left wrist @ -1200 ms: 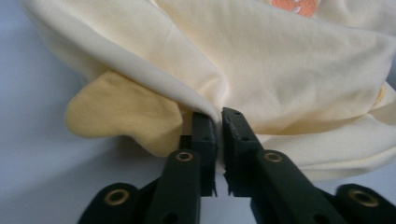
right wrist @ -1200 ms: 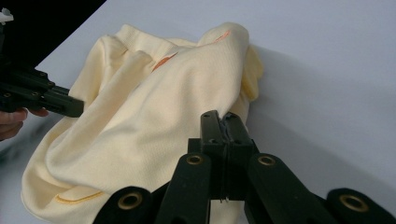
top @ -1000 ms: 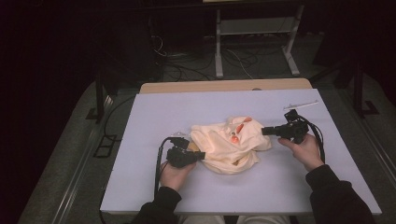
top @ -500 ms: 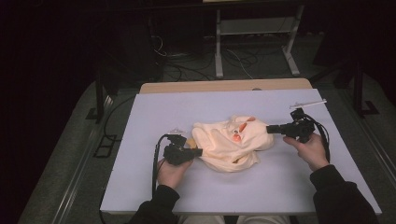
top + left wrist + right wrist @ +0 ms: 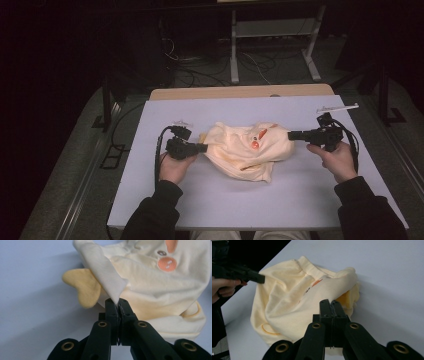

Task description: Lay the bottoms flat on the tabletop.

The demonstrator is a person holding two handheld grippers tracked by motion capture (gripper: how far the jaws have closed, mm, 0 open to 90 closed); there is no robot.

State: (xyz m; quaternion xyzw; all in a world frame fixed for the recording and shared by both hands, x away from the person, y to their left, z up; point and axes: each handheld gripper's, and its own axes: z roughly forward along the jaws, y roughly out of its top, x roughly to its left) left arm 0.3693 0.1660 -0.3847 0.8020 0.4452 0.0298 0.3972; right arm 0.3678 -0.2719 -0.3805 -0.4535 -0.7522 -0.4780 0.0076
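We have a pale yellow garment [image 5: 247, 150] lying crumpled in the middle of the white counter [image 5: 150, 200], orange print [image 5: 167, 264] facing up. We judge it light, soft and limp: it will sag and fold wherever it is unsupported, and thin knit can slip out of a shallow pinch. The best holds look like the hems and seamed edges, where the cloth is doubled, taken at 2 opposite ends so it can be spread.

The left gripper [image 5: 202, 147] is clamped on a cloth edge at the garment's left side; in the left gripper view its jaws stand together with a pointed fold [image 5: 110, 287] rising from between them. The right gripper [image 5: 291, 135] is at the garment's right edge; in the right gripper view its jaws are closed against the cloth, which seems pinched, though the bite itself is hidden.

Both hands hold their grippers roughly level, pointing inward toward each other, forearms entering from the near counter edge.
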